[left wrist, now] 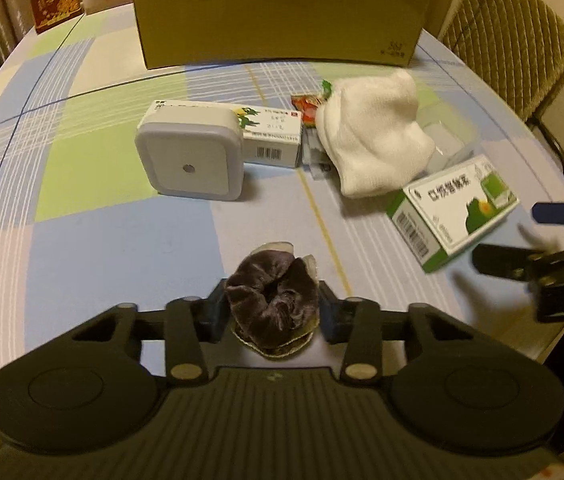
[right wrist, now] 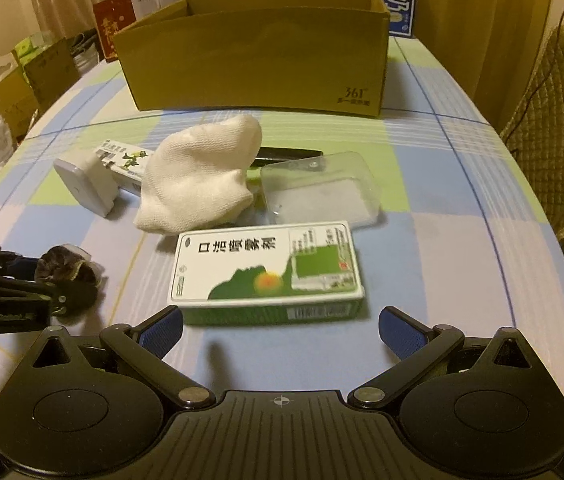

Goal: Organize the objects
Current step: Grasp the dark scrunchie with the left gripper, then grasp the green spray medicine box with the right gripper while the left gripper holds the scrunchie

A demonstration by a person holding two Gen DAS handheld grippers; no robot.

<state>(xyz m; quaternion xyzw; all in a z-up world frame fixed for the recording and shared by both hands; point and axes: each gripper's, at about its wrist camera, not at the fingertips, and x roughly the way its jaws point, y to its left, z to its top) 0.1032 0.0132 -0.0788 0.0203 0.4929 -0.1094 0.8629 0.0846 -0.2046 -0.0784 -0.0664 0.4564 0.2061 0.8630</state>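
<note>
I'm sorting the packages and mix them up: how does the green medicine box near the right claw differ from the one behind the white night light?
The green medicine box lies flat and apart from the rest, top face up with large lettering. The other medicine box is mostly white, narrower, and sits against the night light, which hides part of it. Both are printed cartons with barcodes on the checked tablecloth.

Right gripper (right wrist: 280, 334): jaws spread wide, nothing between them. Green-white medicine box (right wrist: 268, 270) lies flat just ahead at 12 o'clock. White sock (right wrist: 198, 176) at 11, touching clear plastic tray (right wrist: 321, 190) at 1. Cardboard box (right wrist: 256, 60) stands open at far 12. White night-light (right wrist: 86, 186) at 10. Left gripper (right wrist: 52, 278) at 9 clamps a dark scrunchie (right wrist: 66, 276). Checked tablecloth (right wrist: 461, 240) under all.
</note>
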